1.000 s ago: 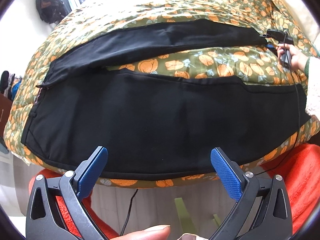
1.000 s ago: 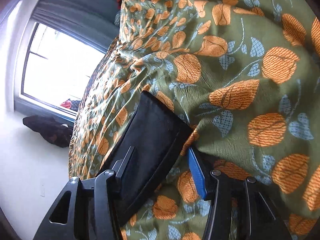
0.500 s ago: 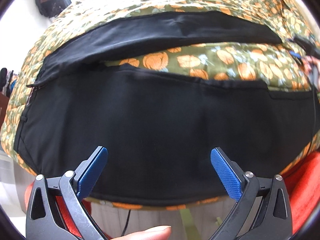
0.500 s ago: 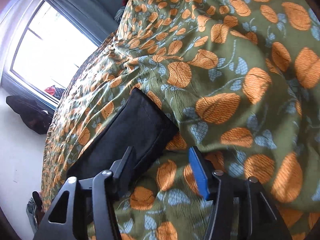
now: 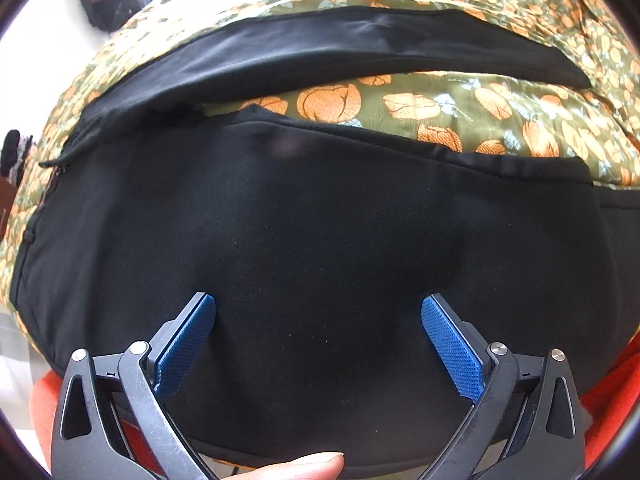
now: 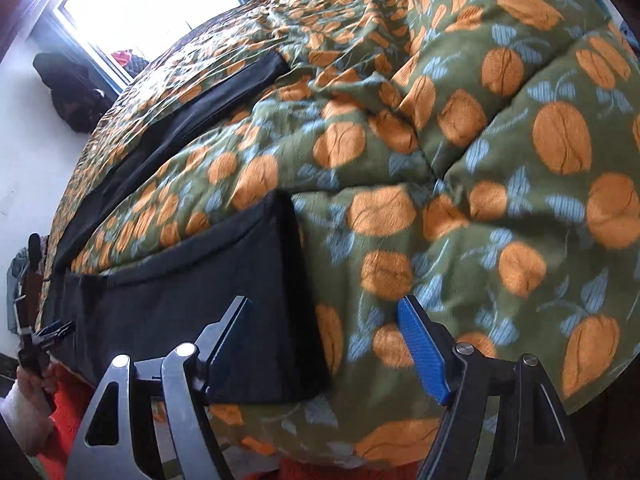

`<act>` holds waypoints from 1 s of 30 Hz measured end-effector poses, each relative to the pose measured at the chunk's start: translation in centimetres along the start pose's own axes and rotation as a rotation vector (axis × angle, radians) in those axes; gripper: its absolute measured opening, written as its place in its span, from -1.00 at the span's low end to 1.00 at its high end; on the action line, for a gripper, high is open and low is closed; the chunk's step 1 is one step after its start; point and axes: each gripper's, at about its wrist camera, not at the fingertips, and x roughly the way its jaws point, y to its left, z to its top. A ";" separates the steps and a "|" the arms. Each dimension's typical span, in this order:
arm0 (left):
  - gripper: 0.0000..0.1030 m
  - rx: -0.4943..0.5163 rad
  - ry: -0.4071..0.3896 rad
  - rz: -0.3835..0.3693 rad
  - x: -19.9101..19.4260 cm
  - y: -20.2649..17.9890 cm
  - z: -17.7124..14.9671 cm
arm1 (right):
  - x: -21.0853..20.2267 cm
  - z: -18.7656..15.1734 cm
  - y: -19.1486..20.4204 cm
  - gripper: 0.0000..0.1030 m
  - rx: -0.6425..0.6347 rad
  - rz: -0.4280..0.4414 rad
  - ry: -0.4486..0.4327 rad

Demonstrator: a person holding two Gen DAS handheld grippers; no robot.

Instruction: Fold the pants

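Black pants point(image 5: 320, 220) lie spread flat on a bed, legs apart in a V, the waist at the left. My left gripper point(image 5: 319, 326) is open and empty, hovering over the middle of the near leg. In the right wrist view the near leg's hem point(image 6: 280, 280) lies just left of centre, and the far leg point(image 6: 192, 112) runs up toward the window. My right gripper point(image 6: 324, 322) is open and empty, with its jaws either side of the hem's right edge. The left gripper also shows small in the right wrist view point(image 6: 50, 332) at the far left.
The bed is covered by a green quilt with orange fruit print point(image 6: 480, 160), puffy and creased. An orange blanket point(image 5: 612, 392) hangs at the near bed edge. A window point(image 6: 152, 0) and a dark bag point(image 6: 68, 88) are beyond the bed.
My left gripper has moved in low over the near leg. My right gripper has let go of the far leg's hem and swung back to the near leg's hem.
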 end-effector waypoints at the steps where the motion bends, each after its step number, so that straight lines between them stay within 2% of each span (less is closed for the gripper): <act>1: 0.99 0.003 -0.003 0.005 0.0 0.0 0.1 | 0.2 -0.2 0.4 0.31 -0.005 0.042 -0.012; 2: 0.99 0.003 0.000 0.007 0.0 0.0 0.2 | 0.6 -0.2 0.8 -0.43 -0.014 0.047 -0.006; 3: 0.99 0.000 0.003 0.008 -0.1 0.1 0.3 | 0.8 -0.4 1.2 -0.82 -0.018 0.025 0.008; 6: 0.99 -0.001 -0.006 0.034 -0.4 0.4 0.5 | -0.8 -1.0 1.9 -0.86 -0.052 -0.013 -0.010; 8: 0.99 -0.007 0.000 0.037 0.0 0.6 0.2 | -1.6 -1.9 1.2 -0.92 -0.059 -0.076 0.009; 11: 0.99 -0.020 0.001 0.031 0.5 0.3 -0.1 | -0.8 -3.7 -0.1 -0.89 -0.038 -0.098 0.046; 13: 0.99 -0.004 -0.006 0.041 0.1 0.0 -0.1 | -0.6 -3.9 0.3 -0.77 -0.056 -0.144 0.027; 14: 0.99 0.006 -0.013 0.049 -0.3 0.1 0.1 | -0.8 -3.6 0.7 -0.61 -0.066 -0.175 0.014; 17: 0.99 0.007 -0.077 0.077 -2.0 0.9 0.6 | -2.9 -2.4 3.9 -0.23 -0.122 -0.337 -0.115; 18: 0.99 -0.010 -0.105 0.078 -2.6 1.6 1.0 | -3.6 -2.0 5.6 -0.08 -0.154 -0.353 -0.161; 19: 0.99 -0.033 -0.126 0.076 -2.9 2.3 1.4 | -4.2 -1.5 7.7 -0.03 -0.190 -0.344 -0.205; 21: 0.99 -0.085 -0.138 0.069 -2.4 3.7 2.2 | -4.5 -0.7 12.3 0.14 -0.239 -0.273 -0.273; 24: 0.99 -0.091 -0.072 0.079 0.9 4.8 2.4 | -1.9 -0.6 19.5 0.24 -0.286 -0.053 -0.278; 26: 0.99 -0.062 -0.044 0.079 2.6 5.2 1.6 | 1.6 -1.6 23.8 0.24 -0.295 0.083 -0.213; 29: 0.99 -0.061 -0.067 0.012 1.1 6.3 2.2 | 7.4 -4.3 28.9 0.24 -0.313 0.161 -0.088; 30: 0.99 -0.065 -0.103 0.002 0.1 6.9 3.1 | 8.6 -5.4 30.3 0.24 -0.326 0.188 -0.057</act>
